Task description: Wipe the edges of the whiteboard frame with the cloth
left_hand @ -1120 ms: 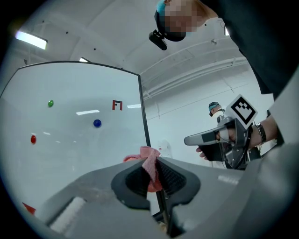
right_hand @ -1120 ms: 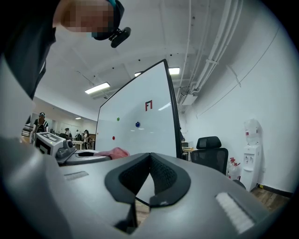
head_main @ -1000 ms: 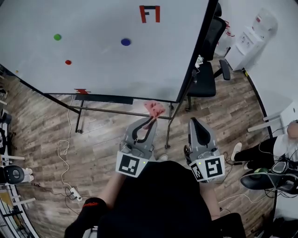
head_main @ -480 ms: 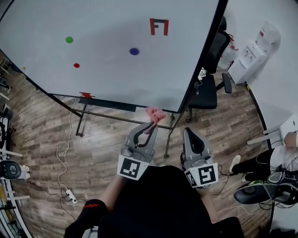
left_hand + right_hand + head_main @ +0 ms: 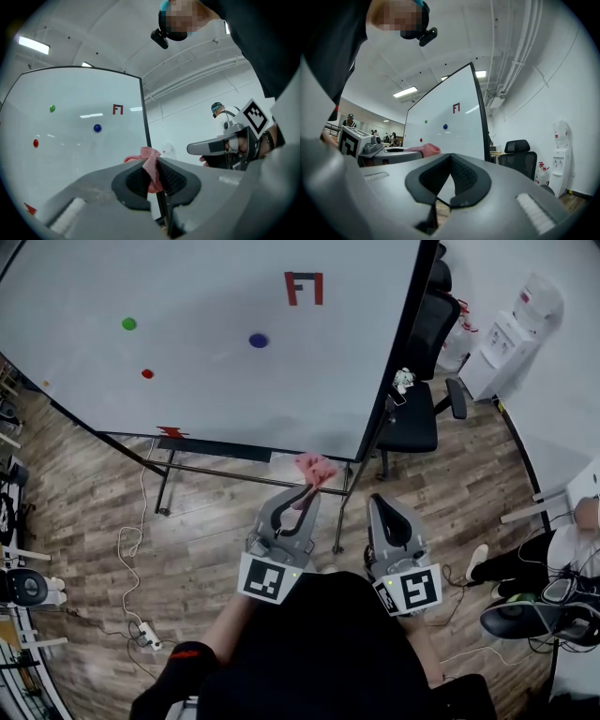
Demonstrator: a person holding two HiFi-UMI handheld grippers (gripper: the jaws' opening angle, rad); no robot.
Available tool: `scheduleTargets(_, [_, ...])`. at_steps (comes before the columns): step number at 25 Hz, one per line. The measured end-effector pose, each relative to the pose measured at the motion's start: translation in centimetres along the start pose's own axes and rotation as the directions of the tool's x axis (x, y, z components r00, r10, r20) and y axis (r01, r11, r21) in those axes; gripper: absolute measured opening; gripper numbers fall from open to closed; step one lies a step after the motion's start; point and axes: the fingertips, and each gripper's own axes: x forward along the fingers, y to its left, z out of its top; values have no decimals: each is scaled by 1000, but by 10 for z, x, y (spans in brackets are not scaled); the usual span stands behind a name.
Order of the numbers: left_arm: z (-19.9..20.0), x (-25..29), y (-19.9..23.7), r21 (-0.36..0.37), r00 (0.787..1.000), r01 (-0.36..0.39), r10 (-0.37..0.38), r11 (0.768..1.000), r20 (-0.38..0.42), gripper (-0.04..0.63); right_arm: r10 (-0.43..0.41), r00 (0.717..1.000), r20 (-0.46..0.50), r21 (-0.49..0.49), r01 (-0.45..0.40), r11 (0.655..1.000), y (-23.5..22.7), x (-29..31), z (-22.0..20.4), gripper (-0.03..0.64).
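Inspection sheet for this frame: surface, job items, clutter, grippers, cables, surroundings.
Surface: whiteboard, white, on a stand; its dark frame runs down the right edge.
Job's things: pink cloth near the board's lower right corner; contact with the frame cannot be told.
Clutter: green dot, red dot, blue dot and a red mark on the board.
Grippers: left gripper shut on the cloth; right gripper jaws together, empty.
Cables: white cable loops across the floor to a power strip.
Surroundings: wood floor, black office chair, water dispenser.
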Motion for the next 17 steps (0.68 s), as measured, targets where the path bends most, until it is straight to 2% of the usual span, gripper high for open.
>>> scheduleTargets(1, [1, 1, -2, 9, 1000, 6, -6, 1000, 5, 28, 2, 1000, -1, 2, -2, 1000, 0, -1, -1, 2])
scheduleTargets(4, [-3, 1, -6, -24, 1000, 7, -7, 1000, -7, 28, 5, 1000, -4, 2, -5, 1000, 0, -4, -2, 2])
scheduleTargets(9, [0, 2, -16, 28, 999, 37, -38, 999, 8, 28, -2, 1000, -14, 6, 2, 1000, -1, -14, -5, 2])
scheduleTargets(13, [-6, 0, -20, -22, 999, 31, -31, 999, -13, 28, -9, 1000, -19, 11, 9, 1000, -2, -19, -8, 2])
scheduleTargets(17, [3, 1, -26, 105, 997, 70, -73, 992, 31, 28, -12, 1000, -26, 15, 13, 1000, 0, -24, -12, 1])
